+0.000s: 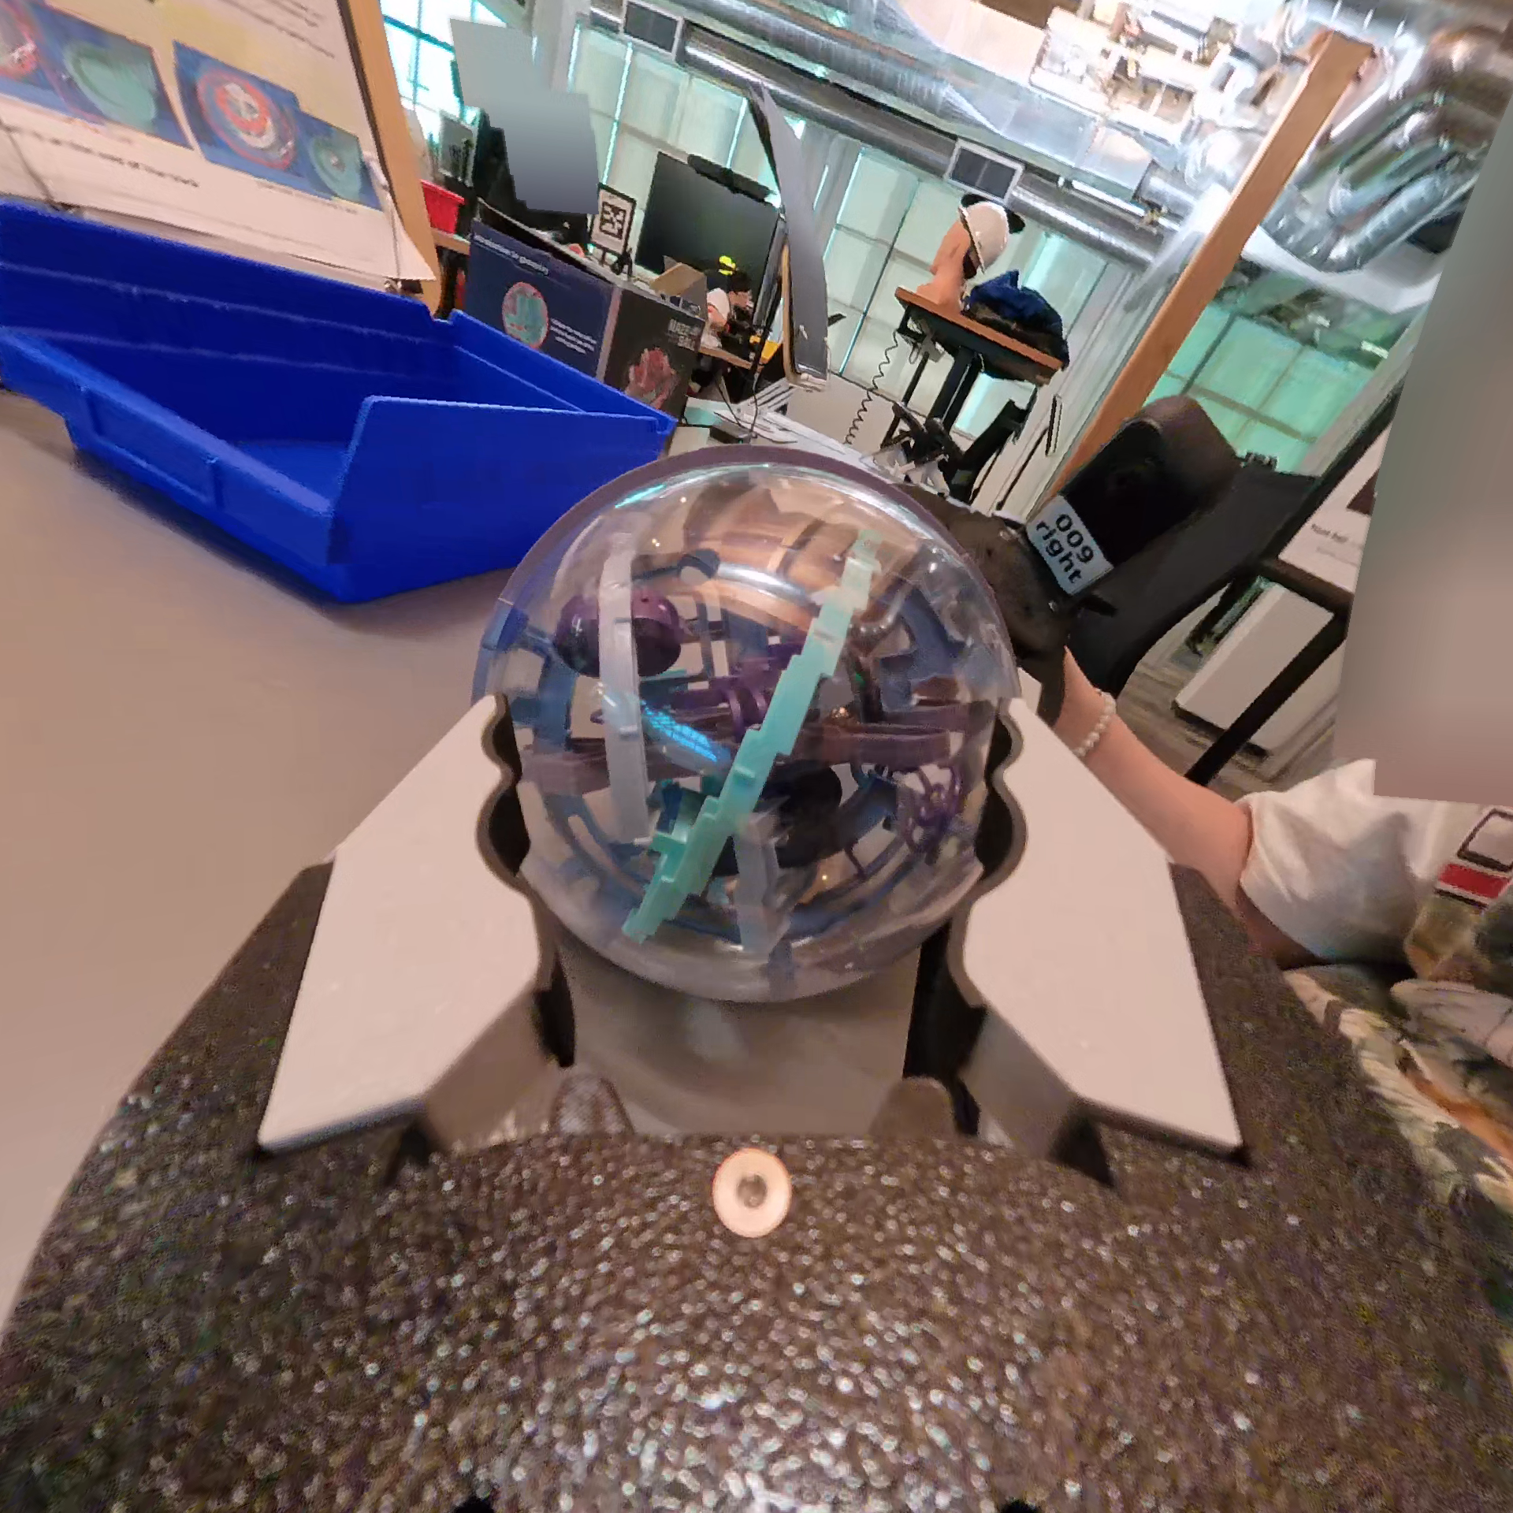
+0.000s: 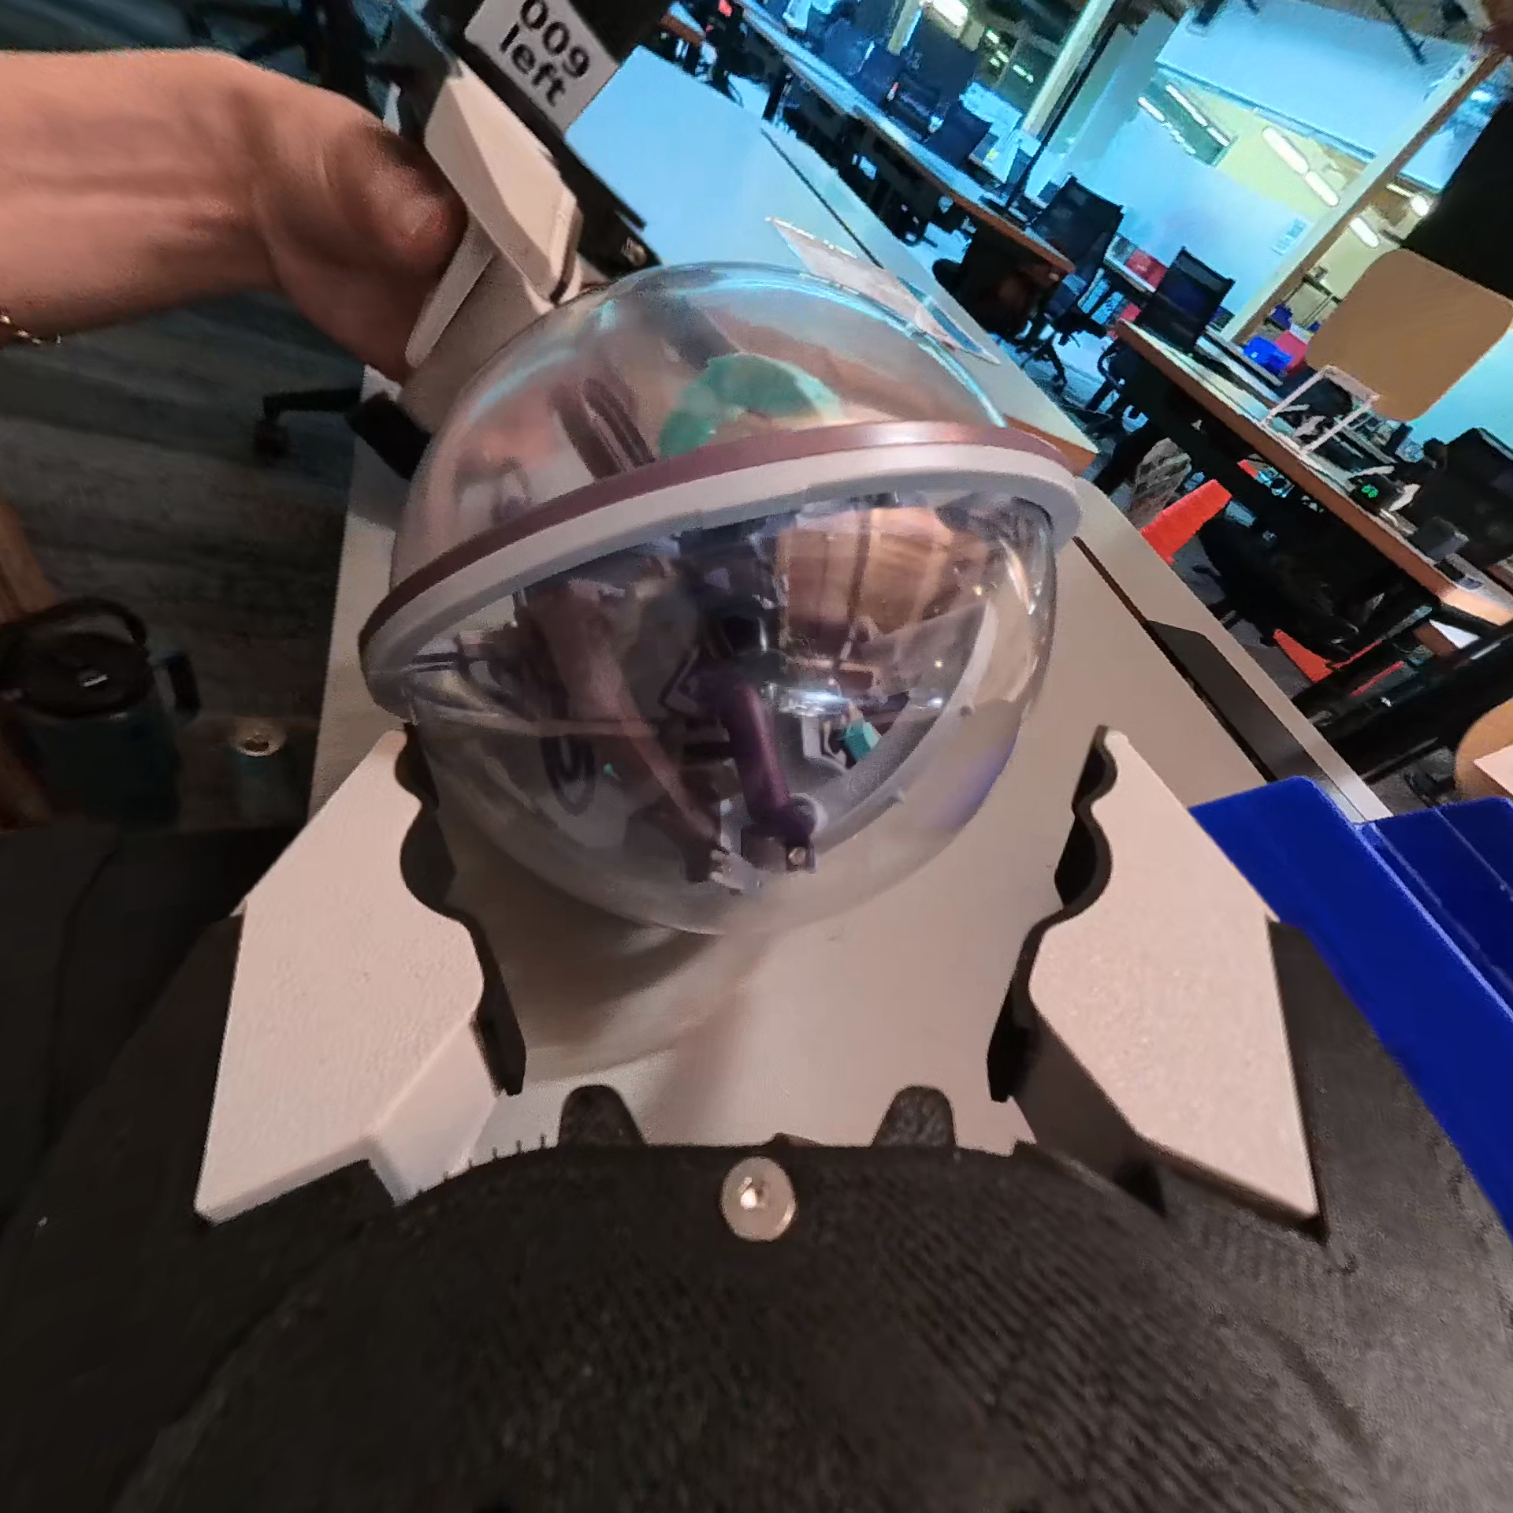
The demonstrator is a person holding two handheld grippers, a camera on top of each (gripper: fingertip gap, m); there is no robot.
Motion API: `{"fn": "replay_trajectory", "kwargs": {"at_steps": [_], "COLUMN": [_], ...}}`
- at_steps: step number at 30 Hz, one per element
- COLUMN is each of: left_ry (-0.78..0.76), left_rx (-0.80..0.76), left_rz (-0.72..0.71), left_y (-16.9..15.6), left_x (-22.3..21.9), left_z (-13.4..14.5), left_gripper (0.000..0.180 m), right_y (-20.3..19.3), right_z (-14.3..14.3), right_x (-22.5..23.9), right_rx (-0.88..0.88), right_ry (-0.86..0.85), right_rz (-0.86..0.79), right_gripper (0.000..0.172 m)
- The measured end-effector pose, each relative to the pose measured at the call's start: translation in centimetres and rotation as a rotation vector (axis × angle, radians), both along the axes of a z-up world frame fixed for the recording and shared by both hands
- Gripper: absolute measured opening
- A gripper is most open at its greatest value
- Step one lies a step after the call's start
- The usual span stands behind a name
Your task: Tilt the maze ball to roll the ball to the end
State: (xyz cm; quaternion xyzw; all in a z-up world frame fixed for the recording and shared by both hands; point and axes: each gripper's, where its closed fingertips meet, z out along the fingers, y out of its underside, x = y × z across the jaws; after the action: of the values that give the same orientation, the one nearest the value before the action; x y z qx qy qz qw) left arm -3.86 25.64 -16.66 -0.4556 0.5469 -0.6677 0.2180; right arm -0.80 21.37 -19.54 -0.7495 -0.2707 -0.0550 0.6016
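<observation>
- The left tool [image 1: 749, 761] grips the clear maze ball [image 1: 749, 729], both wavy pads pressed on its sides, above the grey table [image 1: 164, 696].
- The right tool [image 2: 753, 786] stands wide; its left pad meets the ball, the right is clear of it.
- A blue bin [image 1: 327, 442] lies beside them.

White-fingered tool [image 1: 753, 737], speckled dark body, central screw [image 1: 751, 1191]; pearl bracelet [image 1: 1095, 724].

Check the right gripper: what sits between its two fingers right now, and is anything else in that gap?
Only the maze ball sits between the right gripper's fingers, in the right wrist view. Its left side meets one finger; bare grey table shows before the other.
</observation>
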Motion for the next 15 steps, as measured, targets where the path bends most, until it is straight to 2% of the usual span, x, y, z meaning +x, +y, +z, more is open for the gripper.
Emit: {"fn": "replay_trajectory", "kwargs": {"at_steps": [6, 10, 15], "left_ry": [0.018, 0.056, 0.072], "left_rx": [0.012, 0.034, 0.059], "left_rz": [-0.003, -0.001, 0.019], "left_y": [0.4, 0.6, 0.5], "left_x": [-0.5, -0.8, -0.4], "left_z": [-0.4, -1.0, -1.1], "left_gripper": [0.105, 0.104, 0.113], "right_y": [-0.5, -0.8, -0.1], "right_z": [0.1, 0.0, -0.8], "right_x": [0.5, 0.0, -0.1], "right_rx": [0.035, 0.040, 0.010], "right_ry": [0.028, 0.065, 0.114], "right_rz": [-0.010, 0.033, 0.010], "right_gripper": [0.143, 0.126, 0.132]}}
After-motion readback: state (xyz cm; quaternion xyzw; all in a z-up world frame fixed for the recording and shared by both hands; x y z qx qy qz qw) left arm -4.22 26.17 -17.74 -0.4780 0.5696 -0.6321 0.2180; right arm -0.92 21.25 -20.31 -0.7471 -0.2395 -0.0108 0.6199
